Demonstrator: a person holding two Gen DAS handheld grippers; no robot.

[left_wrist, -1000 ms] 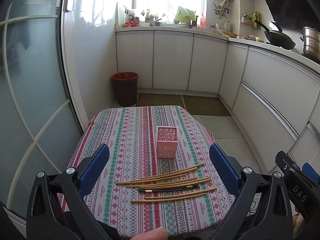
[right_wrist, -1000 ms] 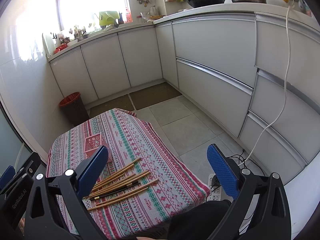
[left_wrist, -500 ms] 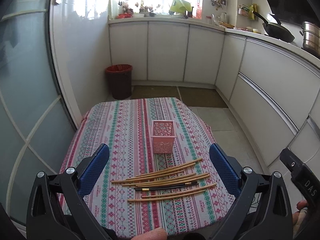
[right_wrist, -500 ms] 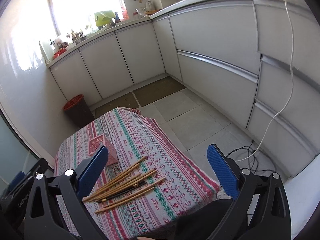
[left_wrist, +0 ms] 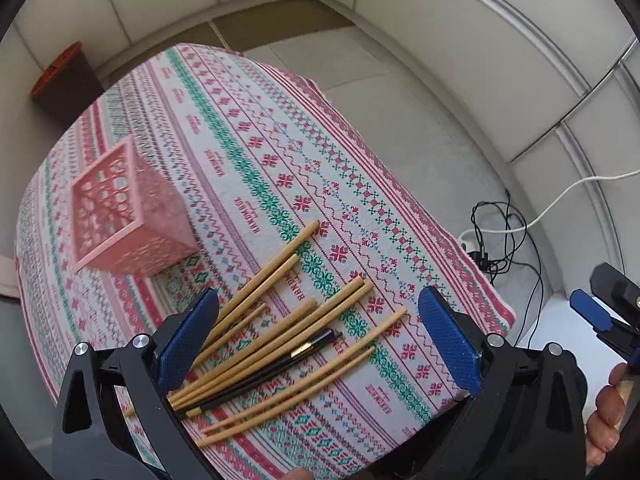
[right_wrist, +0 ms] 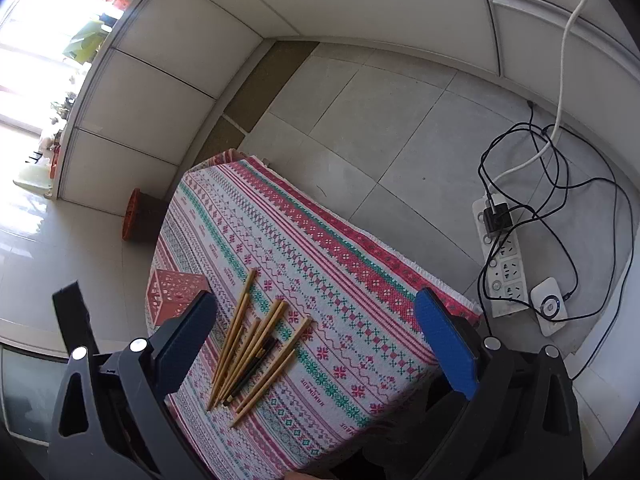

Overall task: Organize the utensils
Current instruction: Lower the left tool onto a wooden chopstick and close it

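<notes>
My left tongs point(left_wrist: 316, 336) hang with jaws wide apart, empty, over the loose pile of bamboo chopsticks point(left_wrist: 280, 320) on the patterned-cloth table point(left_wrist: 320, 160). My right tongs point(right_wrist: 316, 336) are spread too, gripping nothing. The pink perforated plastic holder point(left_wrist: 128, 212) stands just beyond the pile.

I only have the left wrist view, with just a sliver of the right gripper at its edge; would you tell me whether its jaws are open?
Observer: Yes, the right gripper is wide open, with nothing between its fingers.
Operator: Thank you. Where do the chopsticks sit from its camera?
Observer: The chopsticks show between its fingers, nearer the left one, and it is not touching them.
Operator: Is anything on the floor outside my frame?
Observer: A small white device lies beside the power strip.
</notes>
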